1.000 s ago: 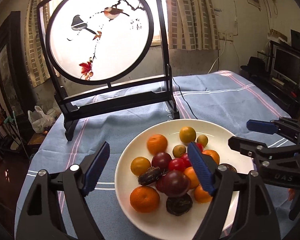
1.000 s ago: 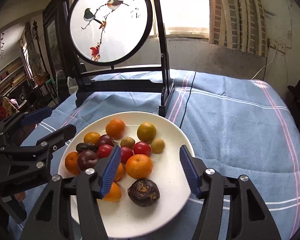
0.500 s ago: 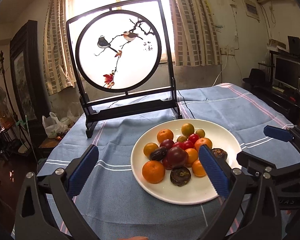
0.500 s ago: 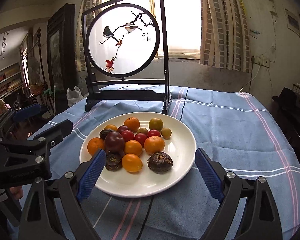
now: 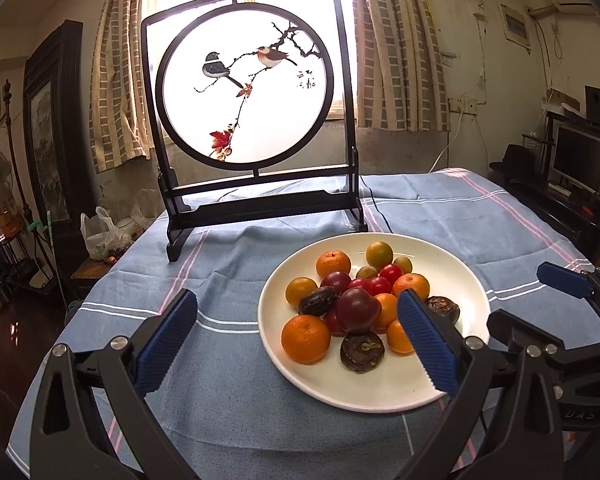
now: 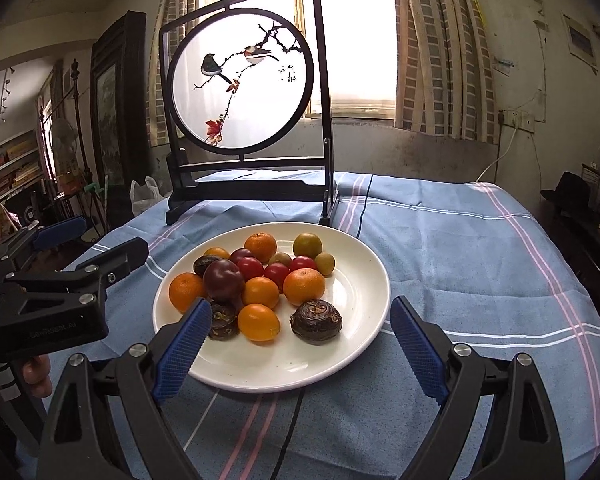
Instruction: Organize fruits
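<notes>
Fruit sits heaped on a white plate [image 6: 352,344] in front of you, on the blue striped cloth [image 6: 460,264] that covers the tabletop. The pile leans toward the plate's left and far side; the near right part of the plate is bare.

Your left hand-held gripper [image 5: 296,346] hangs wide, nothing between its blue pads [image 5: 166,346]. Its left pad is over the cloth, its right pad over the plate's near edge, in front of the fruit. Your right hand-held gripper [image 6: 300,350] is also spread wide and holds nothing; its pads frame the near rim of the plate, the left one in front of a dark wrinkled fruit [image 6: 222,320].

Fruit count, as far as you can tell:
- mandarins, the largest near the left edge [image 5: 306,338] and another at the far side [image 5: 333,263]
- a dark red plum [image 5: 358,309] on top of the pile
- small red tomatoes [image 6: 250,268] clustered in the middle
- greenish-yellow round fruits at the far edge [image 6: 307,245]
- a second dark wrinkled fruit [image 6: 316,321], lying apart on the near right

Behind the plate stands a black-framed round screen [image 5: 244,88] painted with two birds on a branch. A dark cable [image 6: 364,210] runs across the cloth beside its foot.
</notes>
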Available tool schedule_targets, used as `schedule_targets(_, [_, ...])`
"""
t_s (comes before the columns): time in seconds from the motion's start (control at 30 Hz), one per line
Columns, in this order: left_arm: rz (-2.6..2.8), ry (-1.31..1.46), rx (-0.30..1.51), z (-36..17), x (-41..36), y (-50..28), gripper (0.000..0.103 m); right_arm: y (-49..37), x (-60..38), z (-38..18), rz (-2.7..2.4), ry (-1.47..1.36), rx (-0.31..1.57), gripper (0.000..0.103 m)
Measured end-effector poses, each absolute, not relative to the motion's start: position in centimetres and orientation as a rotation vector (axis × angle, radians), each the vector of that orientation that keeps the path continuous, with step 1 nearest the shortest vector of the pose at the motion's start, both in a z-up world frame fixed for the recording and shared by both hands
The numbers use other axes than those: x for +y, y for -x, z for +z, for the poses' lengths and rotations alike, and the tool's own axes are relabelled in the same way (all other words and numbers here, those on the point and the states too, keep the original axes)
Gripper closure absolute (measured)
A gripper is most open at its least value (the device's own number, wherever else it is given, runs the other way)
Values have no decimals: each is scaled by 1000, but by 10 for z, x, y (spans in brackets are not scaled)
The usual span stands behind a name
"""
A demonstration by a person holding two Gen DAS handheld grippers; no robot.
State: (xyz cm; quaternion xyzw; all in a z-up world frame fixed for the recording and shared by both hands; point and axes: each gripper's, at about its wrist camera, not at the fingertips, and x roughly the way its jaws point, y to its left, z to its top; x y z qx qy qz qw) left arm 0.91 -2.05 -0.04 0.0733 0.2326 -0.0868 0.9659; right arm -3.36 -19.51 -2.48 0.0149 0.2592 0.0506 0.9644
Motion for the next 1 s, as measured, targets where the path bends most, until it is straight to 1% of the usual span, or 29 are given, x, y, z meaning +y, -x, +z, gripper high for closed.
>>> schedule_targets(0.33, [-185,-124,521,-10,-19,-15,5,34,-193,-26,106,-20,526,12])
schedule_targets(0.53, [-133,-123,489,-9,-17,-9,5,33,-191,-29,114,-15,533,12])
schedule_targets(1.0, [-115,-124,498,-10,-15,-11,5,33,-189,-31,115,-8,535,12])
